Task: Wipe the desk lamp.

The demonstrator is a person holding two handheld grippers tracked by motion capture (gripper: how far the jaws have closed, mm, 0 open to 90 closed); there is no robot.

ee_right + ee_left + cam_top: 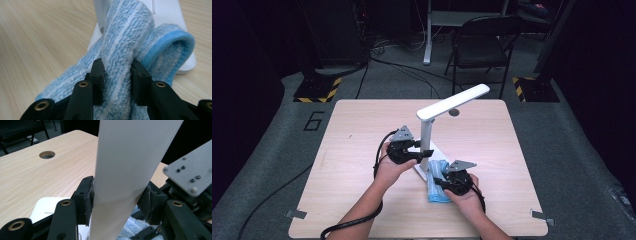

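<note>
Two claws are engaged. Nearest, the right claw point(441, 181) is closed on a bunched blue-and-white striped terry cloth point(438, 186) lying against the white desk lamp's flat base point(172, 15), apparently for wiping. Beyond, the left claw point(424, 151) clamps the lamp's upright white post point(130, 170), evidently steadying it on the pale wooden bench point(362, 130).

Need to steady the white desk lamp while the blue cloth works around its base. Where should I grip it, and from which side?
Grip the lamp low on its flat upright post, from the person's left, level. The left gripper already clamps it there: the post's parallel faces suit the pads, and that side stays clear of the cloth in the right gripper.
</note>
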